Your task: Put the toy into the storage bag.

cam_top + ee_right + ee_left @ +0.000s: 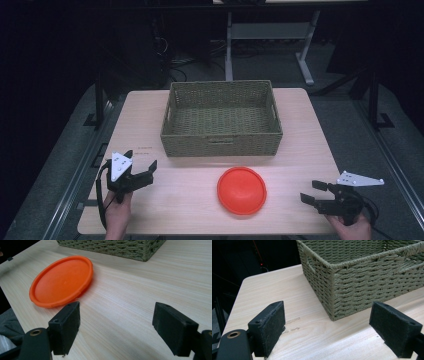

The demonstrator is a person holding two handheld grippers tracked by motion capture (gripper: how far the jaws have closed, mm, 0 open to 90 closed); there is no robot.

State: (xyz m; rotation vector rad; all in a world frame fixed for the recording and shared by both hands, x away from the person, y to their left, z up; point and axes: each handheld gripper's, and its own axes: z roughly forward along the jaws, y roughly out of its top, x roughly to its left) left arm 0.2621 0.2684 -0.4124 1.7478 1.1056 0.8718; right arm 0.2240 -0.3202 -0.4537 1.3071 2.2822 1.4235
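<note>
Flanking orange disc (242,190) near table (300,150) front edge, left tool (145,166), right tool (312,191), both spread apart

Woven wicker basket (221,141), smooth plastic disc (242,190) (matt), wood-grain table (305,160)

This looks like a lab or test room rather than a home. A plain light-wood table (300,150) stands on grey carpet (340,105), with the surroundings kept dark. At the far side, the white metal legs of another desk (305,62) rise from the floor, and cables (175,65) trail beneath it — far left. Dark stands (372,100) flank the table left and right — the frame of a recording setup.
</note>
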